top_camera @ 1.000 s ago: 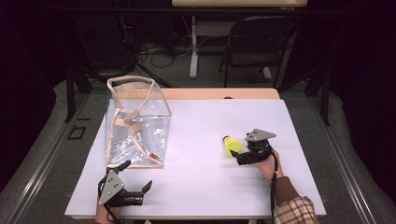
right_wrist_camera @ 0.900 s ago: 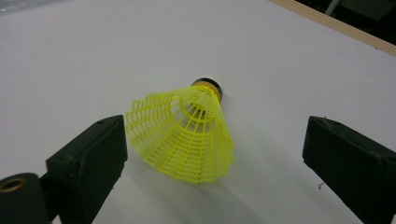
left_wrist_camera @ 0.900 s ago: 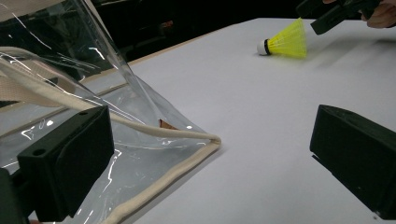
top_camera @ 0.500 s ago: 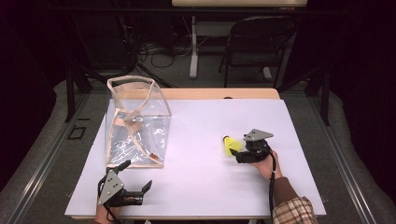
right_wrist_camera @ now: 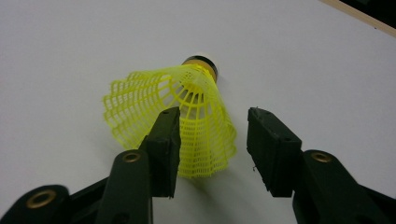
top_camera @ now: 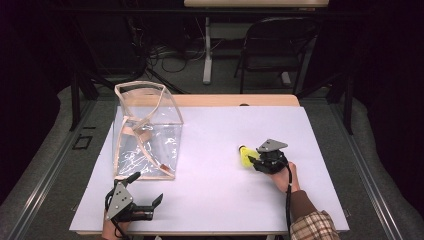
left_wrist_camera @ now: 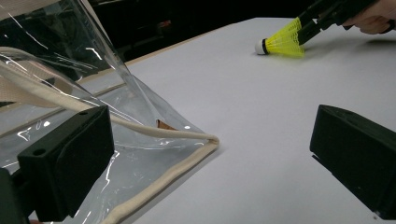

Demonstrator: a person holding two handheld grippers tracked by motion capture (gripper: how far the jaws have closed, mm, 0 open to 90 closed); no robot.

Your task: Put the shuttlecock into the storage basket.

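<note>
A yellow shuttlecock point(top_camera: 245, 154) point(left_wrist_camera: 282, 42) point(right_wrist_camera: 196, 102) lies on its side on the white table, right of centre. My right gripper point(top_camera: 253, 159) point(right_wrist_camera: 212, 123) point(left_wrist_camera: 322, 18) reaches it from the right. Its jaws have just been closing, with the mesh skirt between them. One jaw lies against the skirt; the other stands a small gap off, so it is open. A clear bag point(top_camera: 145, 132) point(left_wrist_camera: 70, 70) with cream trim stands at the left. My left gripper point(top_camera: 147, 188) point(left_wrist_camera: 210, 154) rests wide open at the bag's near corner, gripping nothing.
The white table point(top_camera: 215, 200) has a wooden strip point(top_camera: 225, 100) along its far edge. Beyond it stand a dark chair point(top_camera: 277, 45), cables and table legs on the floor. A plaid sleeve point(top_camera: 312, 227) comes in at the bottom right.
The right gripper has edged slightly left toward the shuttlecock. The left gripper, the bag and the shuttlecock have stayed where they were.
</note>
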